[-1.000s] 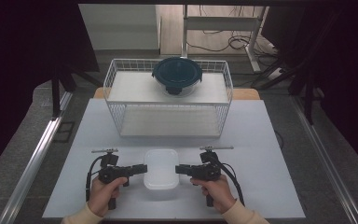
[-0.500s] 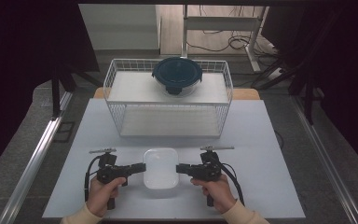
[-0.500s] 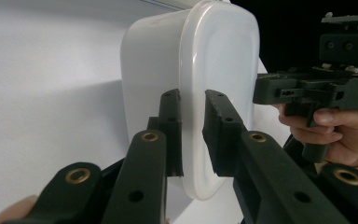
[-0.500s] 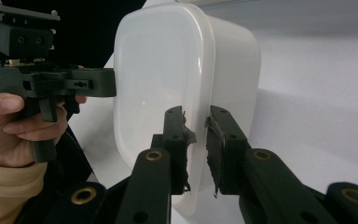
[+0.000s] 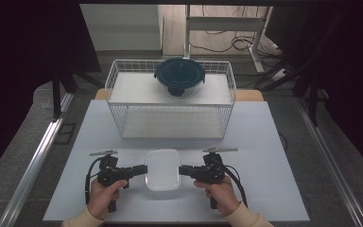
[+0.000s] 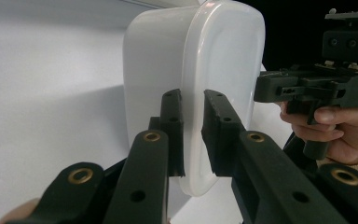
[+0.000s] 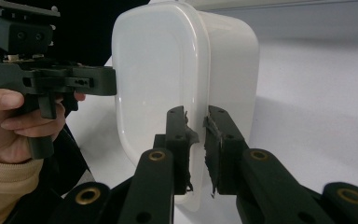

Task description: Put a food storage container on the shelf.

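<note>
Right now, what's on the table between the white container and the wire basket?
Nothing: in the high view the stretch of table between the white container and the wire basket is bare.

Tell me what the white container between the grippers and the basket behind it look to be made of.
White container: most likely plastic, milky and faintly translucent, smooth with a soft sheen; the moulded lip its lid forms shows in the left gripper view. Basket: thin white-coated metal wire by the look of it, an open grid you can see through, with matte white shelf panels inside whose material is unclear.
</note>
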The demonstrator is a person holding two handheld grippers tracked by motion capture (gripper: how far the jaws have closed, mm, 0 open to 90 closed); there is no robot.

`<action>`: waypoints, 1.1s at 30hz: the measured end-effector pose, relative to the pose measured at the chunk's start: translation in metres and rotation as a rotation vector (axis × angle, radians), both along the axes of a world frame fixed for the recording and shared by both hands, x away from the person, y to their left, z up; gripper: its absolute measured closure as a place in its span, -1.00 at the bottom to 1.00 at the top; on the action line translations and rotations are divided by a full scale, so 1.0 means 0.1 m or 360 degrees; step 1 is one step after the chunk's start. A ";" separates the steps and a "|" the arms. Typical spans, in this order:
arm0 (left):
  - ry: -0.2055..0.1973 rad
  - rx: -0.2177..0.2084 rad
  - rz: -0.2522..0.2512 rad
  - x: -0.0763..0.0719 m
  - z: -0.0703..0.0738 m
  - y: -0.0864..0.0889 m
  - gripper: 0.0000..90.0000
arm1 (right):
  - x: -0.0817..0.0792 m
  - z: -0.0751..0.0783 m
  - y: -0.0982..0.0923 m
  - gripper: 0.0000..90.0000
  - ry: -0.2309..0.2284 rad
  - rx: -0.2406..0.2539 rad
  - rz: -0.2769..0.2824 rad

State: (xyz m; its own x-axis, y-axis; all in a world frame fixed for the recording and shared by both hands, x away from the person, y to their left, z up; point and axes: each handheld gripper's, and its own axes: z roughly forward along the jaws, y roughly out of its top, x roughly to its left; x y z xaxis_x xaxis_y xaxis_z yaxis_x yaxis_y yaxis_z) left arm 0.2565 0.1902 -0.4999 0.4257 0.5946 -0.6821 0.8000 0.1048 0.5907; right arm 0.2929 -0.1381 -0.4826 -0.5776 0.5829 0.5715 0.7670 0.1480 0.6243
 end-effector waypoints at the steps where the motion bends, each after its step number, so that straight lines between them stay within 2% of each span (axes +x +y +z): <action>1: -0.0002 0.0000 0.0000 0.00 0.01 0.00 0.75 | 0.00 0.01 0.00 0.77 -0.0007 0.0000 0.0002; 6: -0.0034 0.0006 -0.0008 -0.01 0.06 0.00 0.75 | -0.02 0.05 0.00 0.77 -0.0041 0.0000 0.0010; 11: -0.0085 0.0016 -0.0011 -0.03 0.14 0.00 0.75 | -0.03 0.13 0.00 0.77 -0.0108 0.0001 0.0022; 17: -0.0110 0.0014 -0.0011 -0.02 0.20 0.00 0.75 | -0.04 0.20 -0.01 0.77 -0.0152 0.0002 0.0027; 23: -0.0159 0.0042 -0.0009 -0.01 0.28 -0.02 0.74 | -0.05 0.28 -0.01 0.78 -0.0195 0.0011 0.0022; 33: -0.0245 0.0042 -0.0011 0.07 0.52 -0.03 0.73 | -0.05 0.54 -0.03 0.78 -0.0325 0.0024 0.0032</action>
